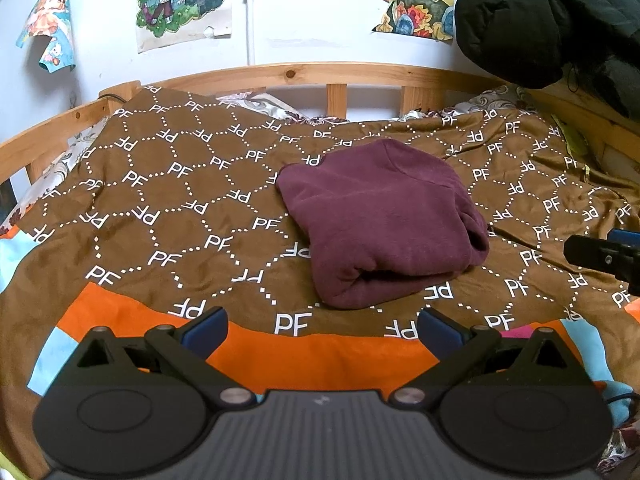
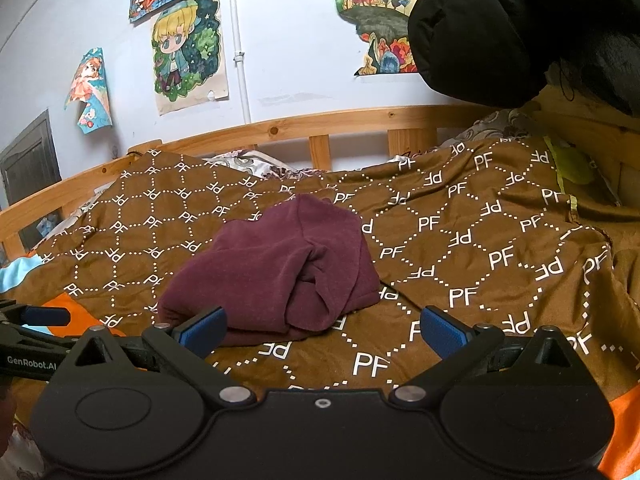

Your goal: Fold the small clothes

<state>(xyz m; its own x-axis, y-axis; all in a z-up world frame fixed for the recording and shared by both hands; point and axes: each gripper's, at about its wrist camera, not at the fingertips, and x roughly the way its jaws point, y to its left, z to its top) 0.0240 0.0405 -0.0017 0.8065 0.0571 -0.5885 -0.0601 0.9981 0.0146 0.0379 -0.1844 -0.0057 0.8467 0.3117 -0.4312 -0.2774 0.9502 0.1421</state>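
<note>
Both grippers are hanging empty right now, left gripper (image 1: 322, 328) and right gripper (image 2: 322, 330), jaws spread wide apart on each, nothing between them. Just ahead of the left jaws and slightly to their right, the maroon garment (image 1: 384, 220) is sitting on the brown PF blanket (image 1: 168, 208) as a chunky folded bundle; from the right jaws it's lying ahead and to the left. Looks to me like the fold is basically done. If you're tidying it, I'd be coming in low at the loose open edge (image 2: 320, 292), pinching only the top layers, and pressing flat rather than dragging the blanket along.
</note>
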